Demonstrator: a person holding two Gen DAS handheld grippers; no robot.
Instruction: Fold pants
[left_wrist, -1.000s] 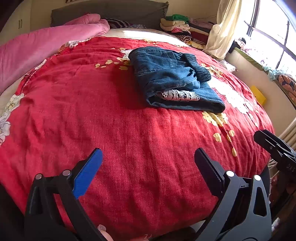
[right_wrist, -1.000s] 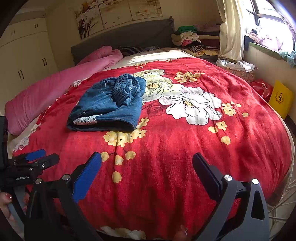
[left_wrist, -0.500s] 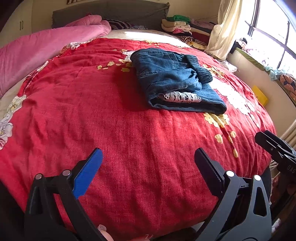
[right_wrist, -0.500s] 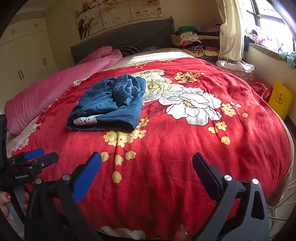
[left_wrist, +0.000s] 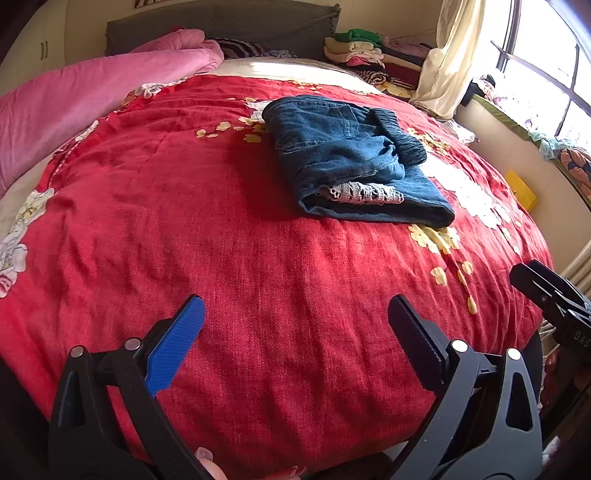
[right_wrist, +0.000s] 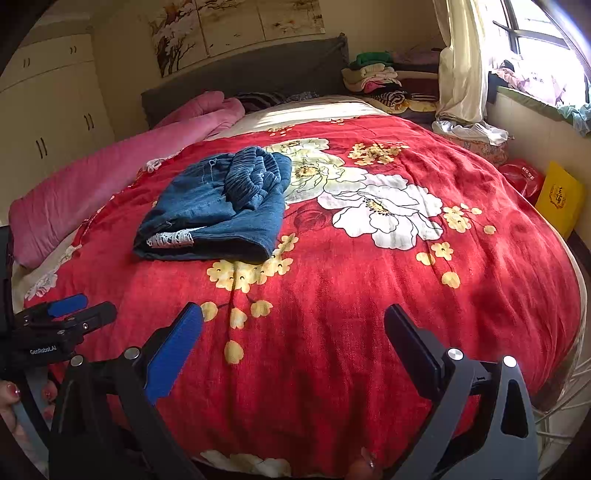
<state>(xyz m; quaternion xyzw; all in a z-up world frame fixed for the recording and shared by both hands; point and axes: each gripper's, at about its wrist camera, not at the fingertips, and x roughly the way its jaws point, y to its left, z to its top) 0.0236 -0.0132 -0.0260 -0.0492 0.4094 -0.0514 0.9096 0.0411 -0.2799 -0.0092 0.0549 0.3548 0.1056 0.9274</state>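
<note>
A pair of blue denim pants (left_wrist: 351, 158) lies folded into a compact bundle on the red flowered bedspread (left_wrist: 221, 240), a strip of white lace showing at its near edge. The same pants (right_wrist: 221, 206) appear left of centre in the right wrist view. My left gripper (left_wrist: 295, 317) hovers open over bare bedspread, well short of the pants, holding nothing. My right gripper (right_wrist: 293, 325) is likewise open and empty near the bed's front edge. Each gripper shows at the side of the other's view: the right one (left_wrist: 554, 299), the left one (right_wrist: 62, 317).
A pink quilt (left_wrist: 85, 96) lies along the left side of the bed. Stacked folded clothes (right_wrist: 376, 77) sit by the headboard. A curtain (right_wrist: 458, 59) and window sill are at right, with a yellow bag (right_wrist: 559, 199) and red item on the floor.
The left wrist view has shifted slightly, so the pants sit a little lower and further right in frame. The right gripper and the pants have not moved.
</note>
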